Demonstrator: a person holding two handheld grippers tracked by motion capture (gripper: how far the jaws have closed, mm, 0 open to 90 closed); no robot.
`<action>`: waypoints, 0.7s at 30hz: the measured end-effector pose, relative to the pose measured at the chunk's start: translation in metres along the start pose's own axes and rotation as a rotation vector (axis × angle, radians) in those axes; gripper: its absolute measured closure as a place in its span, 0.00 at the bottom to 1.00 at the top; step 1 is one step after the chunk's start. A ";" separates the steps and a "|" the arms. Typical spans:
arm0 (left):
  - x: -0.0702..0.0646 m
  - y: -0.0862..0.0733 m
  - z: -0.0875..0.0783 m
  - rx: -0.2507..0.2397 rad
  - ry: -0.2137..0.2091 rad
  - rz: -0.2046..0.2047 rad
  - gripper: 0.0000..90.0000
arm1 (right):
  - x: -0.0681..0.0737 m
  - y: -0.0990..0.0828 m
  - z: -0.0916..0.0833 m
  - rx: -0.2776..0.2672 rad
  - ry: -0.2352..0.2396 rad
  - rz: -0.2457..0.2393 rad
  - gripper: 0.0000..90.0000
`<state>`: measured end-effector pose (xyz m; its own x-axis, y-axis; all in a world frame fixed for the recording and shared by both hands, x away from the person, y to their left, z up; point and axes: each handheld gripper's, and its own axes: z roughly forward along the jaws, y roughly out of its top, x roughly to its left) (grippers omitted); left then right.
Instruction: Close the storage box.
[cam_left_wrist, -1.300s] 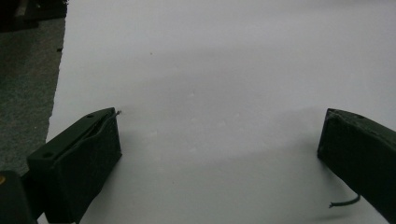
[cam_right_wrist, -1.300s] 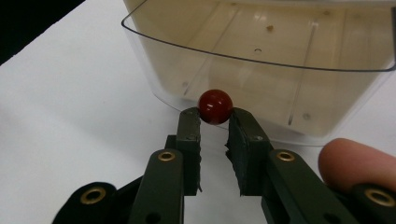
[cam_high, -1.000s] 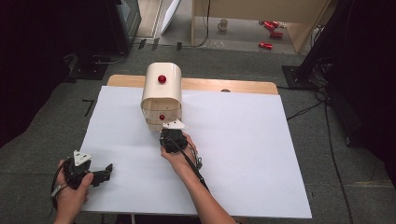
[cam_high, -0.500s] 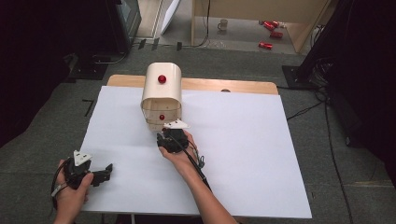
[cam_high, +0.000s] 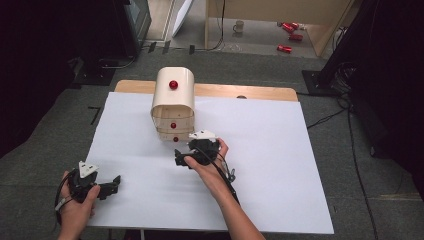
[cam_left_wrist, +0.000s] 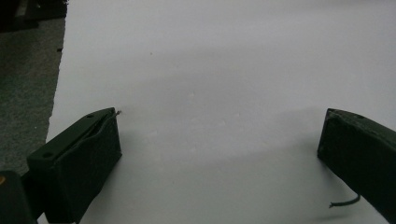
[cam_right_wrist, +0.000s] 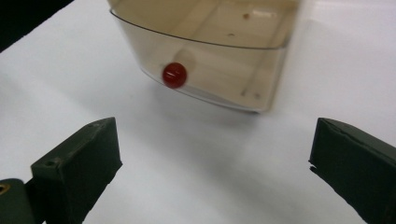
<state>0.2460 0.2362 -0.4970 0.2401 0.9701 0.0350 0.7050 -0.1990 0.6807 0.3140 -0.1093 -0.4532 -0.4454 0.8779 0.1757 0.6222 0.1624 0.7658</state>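
A cream cabinet with a rounded top and red knobs stands at the back middle of the white table sheet. Its bottom drawer, clear and brownish with a red knob, sticks out toward me and looks empty. Just in front of that drawer is my right gripper, open, its jaws wide apart and a short way from the knob. My left gripper rests open near the front left corner of the sheet, with only bare white sheet between its jaws.
The wooden table edge shows behind the sheet. Grey carpet surrounds the table, with cables to the right. Red cans and a mug lie on the floor far behind.
My right gripper has drawn back a little from the cabinet front and turned slightly to the left. The left gripper has stayed where it was.
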 end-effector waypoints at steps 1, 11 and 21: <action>0.000 0.000 0.000 0.000 0.000 0.000 0.00 | -0.003 -0.001 -0.003 -0.001 -0.001 0.000 0.02; 0.000 0.000 0.000 -0.001 0.000 -0.001 0.00 | -0.032 -0.017 -0.026 0.000 -0.034 0.009 0.02; 0.000 0.000 0.000 -0.002 0.000 -0.002 0.00 | -0.064 -0.036 -0.051 0.003 -0.082 0.051 0.02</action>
<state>0.2460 0.2361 -0.4971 0.2384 0.9706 0.0339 0.7043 -0.1968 0.6821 0.2870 -0.1945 -0.4603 -0.3587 0.9191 0.1633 0.6451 0.1177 0.7550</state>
